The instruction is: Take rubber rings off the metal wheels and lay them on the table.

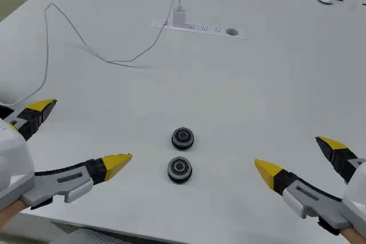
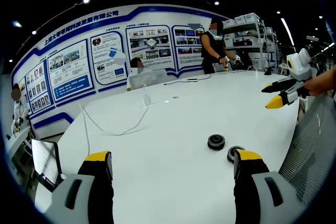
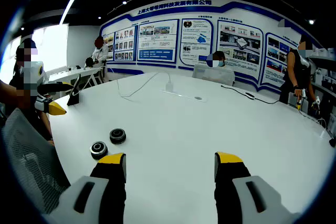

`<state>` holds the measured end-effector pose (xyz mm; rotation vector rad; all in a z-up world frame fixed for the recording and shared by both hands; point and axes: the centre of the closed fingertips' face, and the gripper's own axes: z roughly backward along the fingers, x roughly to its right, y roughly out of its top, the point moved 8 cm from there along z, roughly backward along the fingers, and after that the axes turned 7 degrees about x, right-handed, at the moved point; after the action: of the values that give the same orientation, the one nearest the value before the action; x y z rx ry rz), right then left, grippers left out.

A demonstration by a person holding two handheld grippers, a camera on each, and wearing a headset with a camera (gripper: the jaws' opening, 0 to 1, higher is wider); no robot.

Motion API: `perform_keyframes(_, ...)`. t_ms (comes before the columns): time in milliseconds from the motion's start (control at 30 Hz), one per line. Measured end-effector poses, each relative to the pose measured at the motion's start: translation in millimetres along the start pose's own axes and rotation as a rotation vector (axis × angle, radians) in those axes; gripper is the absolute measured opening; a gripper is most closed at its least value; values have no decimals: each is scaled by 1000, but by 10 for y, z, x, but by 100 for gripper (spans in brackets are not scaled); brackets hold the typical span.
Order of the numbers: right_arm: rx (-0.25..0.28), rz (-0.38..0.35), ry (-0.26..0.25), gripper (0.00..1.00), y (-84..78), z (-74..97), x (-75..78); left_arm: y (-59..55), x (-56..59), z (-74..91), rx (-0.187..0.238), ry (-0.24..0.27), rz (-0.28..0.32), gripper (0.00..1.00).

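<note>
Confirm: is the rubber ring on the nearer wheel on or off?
On. In the head view the nearer wheel has its black rubber ring seated around the grey metal hub.

On the table [image 1: 274,95] I have the near wheel [image 1: 179,170] just in front of the far wheel [image 1: 182,138]. My left gripper [image 1: 86,134] sits left of them, my right gripper [image 1: 294,154] right. Far behind lies a power strip [image 1: 200,28], its cable [image 1: 119,63] trailing left.

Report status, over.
Left gripper open, right gripper open, flanking. Two black rubber-ringed metal wheels on white table, rings on. White power strip and cable lie beyond.
</note>
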<state>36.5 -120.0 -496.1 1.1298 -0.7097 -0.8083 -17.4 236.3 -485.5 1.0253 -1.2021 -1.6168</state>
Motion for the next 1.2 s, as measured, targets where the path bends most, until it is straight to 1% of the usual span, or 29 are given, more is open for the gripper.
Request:
perform_keyframes(433,-26,-2,12,69,-65,-15,-10,-34,-3,21,-16,-2,2,98)
perform_keyframes(533,-25,-3,11,69,-60,-13,-11,-29,-3,15,-20,-2,-11,98)
perform_keyframes(667,-23,-13,10,69,-56,-10,-4,-21,5,2,-19,-5,-10,98)
perform_keyframes(733,-24,-18,8,69,-61,-11,3,-25,17,-6,-27,-13,-9,98)
perform_keyframes(1000,-34,-32,25,67,-79,-13,-18,-2,48,-38,-23,-27,-22,96)
perform_keyframes(1133,-37,-39,40,66,-88,-20,-40,24,72,-81,-18,-48,-24,94)
perform_keyframes(1200,-39,-38,49,66,-90,-22,-48,30,86,-117,-24,-63,-33,93)
